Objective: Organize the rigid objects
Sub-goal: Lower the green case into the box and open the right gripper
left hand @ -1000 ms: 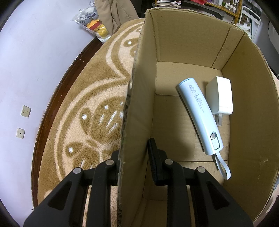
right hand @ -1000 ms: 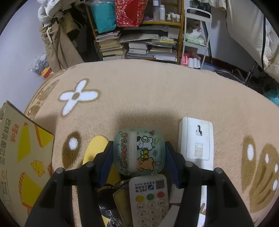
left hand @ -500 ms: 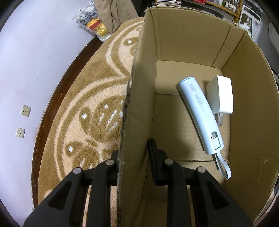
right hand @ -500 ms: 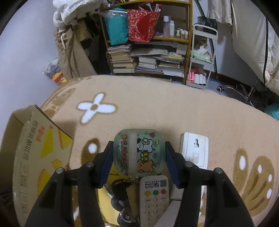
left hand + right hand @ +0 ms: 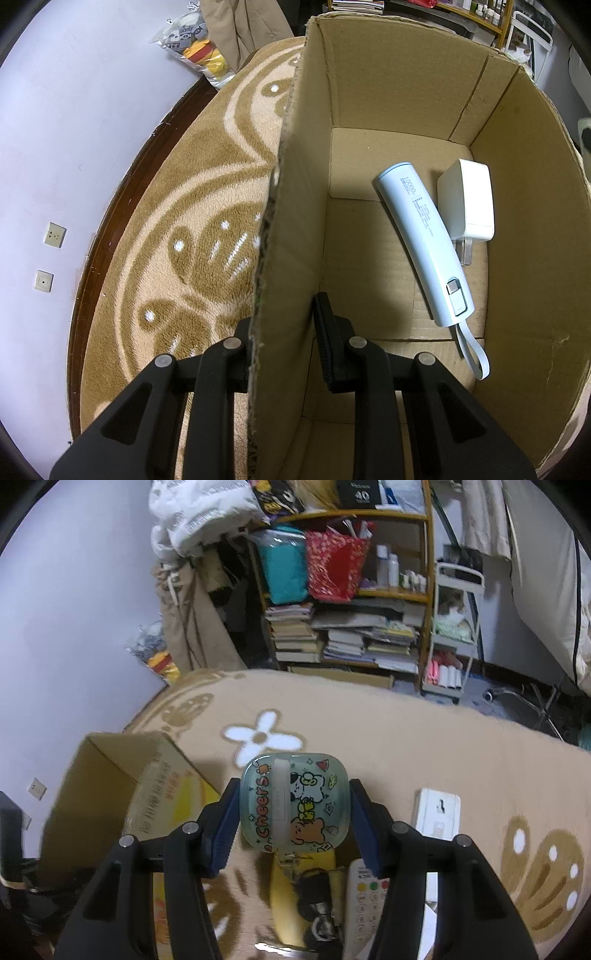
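Note:
My left gripper (image 5: 284, 332) is shut on the left wall of the open cardboard box (image 5: 291, 229), one finger inside and one outside. On the box floor lie a pale blue power bank (image 5: 424, 240) with a strap and a white charger plug (image 5: 467, 201). My right gripper (image 5: 293, 808) is shut on a teal cartoon earbud case (image 5: 293, 806) marked "Cheers", held up above the rug with keys (image 5: 314, 897) dangling beneath it. The same cardboard box (image 5: 110, 790) shows at lower left in the right wrist view.
A beige patterned rug (image 5: 406, 746) covers the floor. On it below the case lie a white remote (image 5: 364, 904), a yellow object (image 5: 280, 897) and a white flat socket plate (image 5: 437, 814). A cluttered bookshelf (image 5: 343, 602) and white cart (image 5: 454, 635) stand behind. A wall (image 5: 55, 147) runs left of the box.
My right gripper has risen with the earbud case, lifting it off the rug; the box has come further into its view. The left gripper holds still on the box wall.

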`<state>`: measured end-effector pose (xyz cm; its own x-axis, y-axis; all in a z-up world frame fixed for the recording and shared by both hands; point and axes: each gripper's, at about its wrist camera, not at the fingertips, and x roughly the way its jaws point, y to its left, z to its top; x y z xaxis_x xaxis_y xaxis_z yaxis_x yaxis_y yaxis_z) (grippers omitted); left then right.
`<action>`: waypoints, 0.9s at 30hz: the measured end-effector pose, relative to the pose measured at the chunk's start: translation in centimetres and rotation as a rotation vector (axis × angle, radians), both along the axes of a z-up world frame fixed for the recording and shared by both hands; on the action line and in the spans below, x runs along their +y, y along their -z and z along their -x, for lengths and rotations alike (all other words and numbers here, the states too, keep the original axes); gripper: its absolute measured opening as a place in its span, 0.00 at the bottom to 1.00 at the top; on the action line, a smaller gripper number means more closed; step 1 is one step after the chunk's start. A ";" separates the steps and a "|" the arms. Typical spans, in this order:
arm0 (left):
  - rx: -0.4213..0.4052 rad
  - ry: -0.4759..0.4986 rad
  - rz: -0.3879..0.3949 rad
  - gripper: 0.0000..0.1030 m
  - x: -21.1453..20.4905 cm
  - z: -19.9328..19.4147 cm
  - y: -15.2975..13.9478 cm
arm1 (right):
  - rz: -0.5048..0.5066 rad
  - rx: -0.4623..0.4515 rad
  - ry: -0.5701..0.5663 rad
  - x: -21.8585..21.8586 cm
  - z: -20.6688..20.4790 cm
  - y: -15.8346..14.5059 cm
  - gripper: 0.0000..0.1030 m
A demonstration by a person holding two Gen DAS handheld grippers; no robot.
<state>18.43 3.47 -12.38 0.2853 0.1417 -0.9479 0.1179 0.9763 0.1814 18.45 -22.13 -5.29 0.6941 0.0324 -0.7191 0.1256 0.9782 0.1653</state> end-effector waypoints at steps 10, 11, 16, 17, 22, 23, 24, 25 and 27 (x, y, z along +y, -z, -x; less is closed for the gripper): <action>0.004 -0.005 0.007 0.21 0.0 -0.1 0.0 | -0.025 -0.115 -0.122 4.4 0.8 -5.1 0.58; 0.004 -0.005 0.007 0.21 0.0 -0.1 0.1 | -0.028 -0.124 -0.139 5.0 0.9 -5.6 0.58; 0.004 -0.005 0.007 0.21 0.0 -0.1 0.1 | -0.030 -0.164 -0.191 7.1 1.6 -7.1 0.58; 0.004 -0.005 0.007 0.21 0.0 -0.1 0.1 | -0.033 -0.168 -0.201 7.5 1.8 -7.3 0.58; 0.008 -0.012 0.015 0.21 0.2 -0.3 0.1 | -0.021 -0.163 -0.235 8.8 1.6 -7.1 0.58; 0.008 -0.011 0.014 0.21 0.1 -0.3 0.1 | -0.012 -0.153 -0.237 9.1 1.4 -6.8 0.58; 0.008 -0.011 0.014 0.21 0.1 -0.3 0.1 | -0.007 -0.141 -0.242 9.4 1.2 -6.4 0.58; 0.008 -0.011 0.014 0.21 0.1 -0.3 0.1 | -0.007 -0.133 -0.244 9.5 1.2 -6.1 0.58; 0.009 -0.014 0.017 0.21 0.2 -0.3 0.1 | -0.012 -0.115 -0.248 9.7 0.9 -5.2 0.58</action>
<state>18.78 3.64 -12.44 0.2747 0.1289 -0.9529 0.1062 0.9808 0.1633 17.51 -12.48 -0.11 0.7407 0.2196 -0.6349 -0.1375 0.9746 0.1767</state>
